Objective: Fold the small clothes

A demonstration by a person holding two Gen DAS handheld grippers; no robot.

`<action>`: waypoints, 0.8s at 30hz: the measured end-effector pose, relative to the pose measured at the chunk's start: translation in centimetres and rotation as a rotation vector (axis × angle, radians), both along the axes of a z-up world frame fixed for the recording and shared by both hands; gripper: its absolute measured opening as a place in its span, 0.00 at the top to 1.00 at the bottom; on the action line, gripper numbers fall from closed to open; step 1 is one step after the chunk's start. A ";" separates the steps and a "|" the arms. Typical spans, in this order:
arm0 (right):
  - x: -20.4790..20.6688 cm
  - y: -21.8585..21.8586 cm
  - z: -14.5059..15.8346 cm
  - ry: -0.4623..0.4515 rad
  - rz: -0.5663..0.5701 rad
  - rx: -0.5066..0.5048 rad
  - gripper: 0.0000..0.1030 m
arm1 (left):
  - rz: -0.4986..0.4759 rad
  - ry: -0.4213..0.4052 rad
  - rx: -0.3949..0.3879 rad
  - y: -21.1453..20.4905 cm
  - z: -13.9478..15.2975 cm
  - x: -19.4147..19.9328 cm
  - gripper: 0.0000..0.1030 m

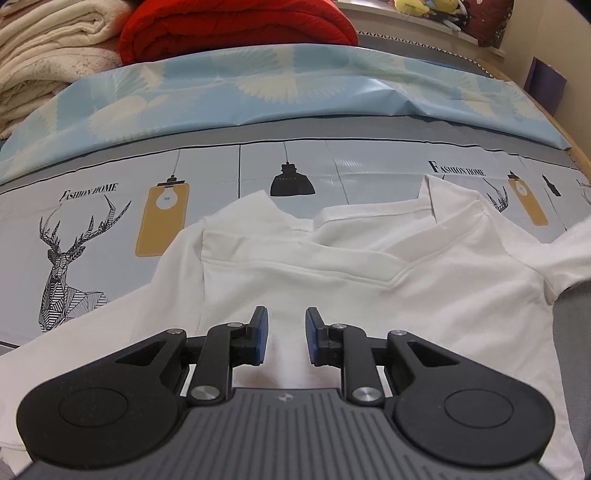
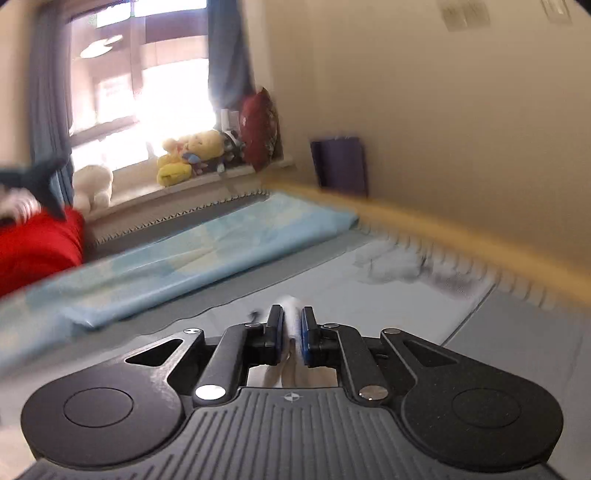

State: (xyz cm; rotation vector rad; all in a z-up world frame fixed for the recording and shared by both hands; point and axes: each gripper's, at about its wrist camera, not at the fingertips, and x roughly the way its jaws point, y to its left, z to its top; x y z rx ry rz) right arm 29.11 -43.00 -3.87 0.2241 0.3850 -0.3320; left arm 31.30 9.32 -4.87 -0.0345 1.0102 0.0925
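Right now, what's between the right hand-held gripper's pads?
White fabric, pinched between the right hand-held gripper's blue pads. Right wrist view only; blur hides which garment it belongs to.

The white shirt (image 1: 332, 280) is soft, smooth cloth. The printed mat (image 1: 92, 221) looks shiny, like plastic. The red blanket (image 1: 236, 26) is thick and fuzzy.
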 end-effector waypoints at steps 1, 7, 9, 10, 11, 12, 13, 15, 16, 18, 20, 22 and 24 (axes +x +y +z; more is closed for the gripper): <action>0.4 -0.2 -0.6 0.059 -0.048 -0.007 0.78 | -0.001 0.001 0.000 0.0 0.0 0.0 0.77; 1.3 -4.0 -7.2 0.361 -0.228 0.201 0.66 | -0.001 0.001 -0.008 -0.1 0.0 -0.1 0.77; 0.2 -5.4 -7.2 0.288 -0.277 0.322 0.66 | 0.002 0.001 -0.009 0.1 0.0 0.0 0.77; -0.5 -6.3 -7.0 0.230 -0.307 0.397 0.66 | 0.003 0.002 -0.009 0.1 0.0 0.0 0.77; -1.3 -6.8 -6.9 0.181 -0.336 0.467 0.66 | 0.003 0.003 -0.009 0.2 -0.1 0.0 0.77; -2.1 -7.5 -6.9 0.132 -0.375 0.543 0.66 | 0.002 0.004 -0.007 0.1 -0.1 0.0 0.77; -2.8 -7.7 -7.1 0.101 -0.408 0.601 0.65 | 0.000 0.005 -0.006 0.1 -0.2 0.1 0.77; -3.9 -8.3 -7.4 0.071 -0.454 0.730 0.64 | -0.002 0.008 -0.004 0.1 -0.3 0.1 0.77; -4.3 -8.5 -7.6 0.077 -0.468 0.802 0.64 | -0.003 0.009 -0.003 0.1 -0.3 0.2 0.77; -4.6 -8.2 -8.6 0.095 -0.455 0.900 0.64 | -0.006 0.011 0.000 -0.1 -0.4 0.3 0.77; -4.0 -8.1 -9.6 0.126 -0.436 0.897 0.64 | -0.006 0.012 -0.001 -0.2 -0.4 0.3 0.77; -3.1 -8.1 -10.5 0.169 -0.460 0.821 0.64 | -0.014 0.014 -0.001 -0.5 -0.5 0.3 0.77; -2.2 -8.3 -11.5 0.197 -0.452 0.773 0.64 | -0.022 0.016 -0.001 -0.6 -0.6 0.3 0.77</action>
